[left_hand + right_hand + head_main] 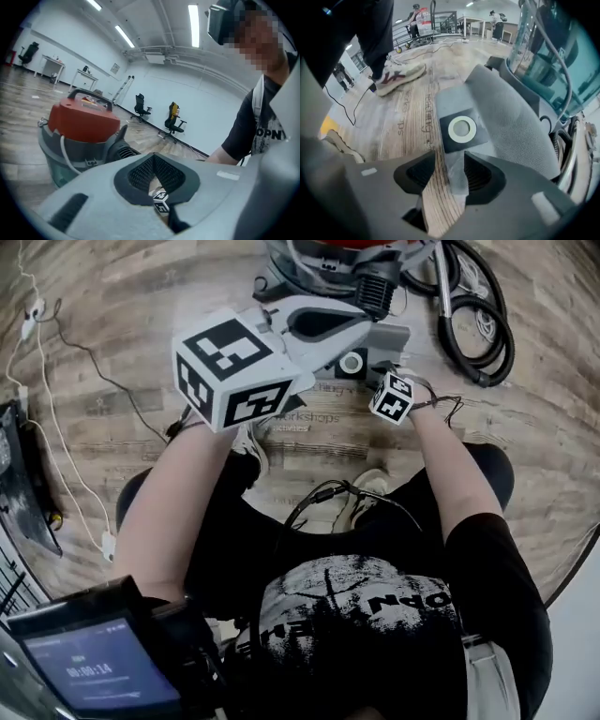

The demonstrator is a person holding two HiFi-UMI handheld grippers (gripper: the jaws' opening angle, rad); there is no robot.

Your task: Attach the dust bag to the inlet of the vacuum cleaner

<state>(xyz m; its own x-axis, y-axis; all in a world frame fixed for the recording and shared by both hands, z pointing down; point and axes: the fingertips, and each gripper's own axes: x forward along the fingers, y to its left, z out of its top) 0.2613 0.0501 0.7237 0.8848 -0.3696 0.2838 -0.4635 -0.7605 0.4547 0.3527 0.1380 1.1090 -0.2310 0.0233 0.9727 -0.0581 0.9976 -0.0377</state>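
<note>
The grey dust bag lies flat on the wooden floor, its dark collar with a white ring facing up; in the head view the collar is just in front of the vacuum cleaner. The vacuum has a red lid and a translucent drum. My right gripper points steeply down at the bag's near edge, jaws open, with floor and a strip of bag showing between them; its cube sits beside the collar. My left gripper is shut and empty, held level above the bag.
A black hose lies coiled right of the vacuum. White cables trail over the floor at the left. The person's shoes stand close behind the bag. A screen sits at the lower left.
</note>
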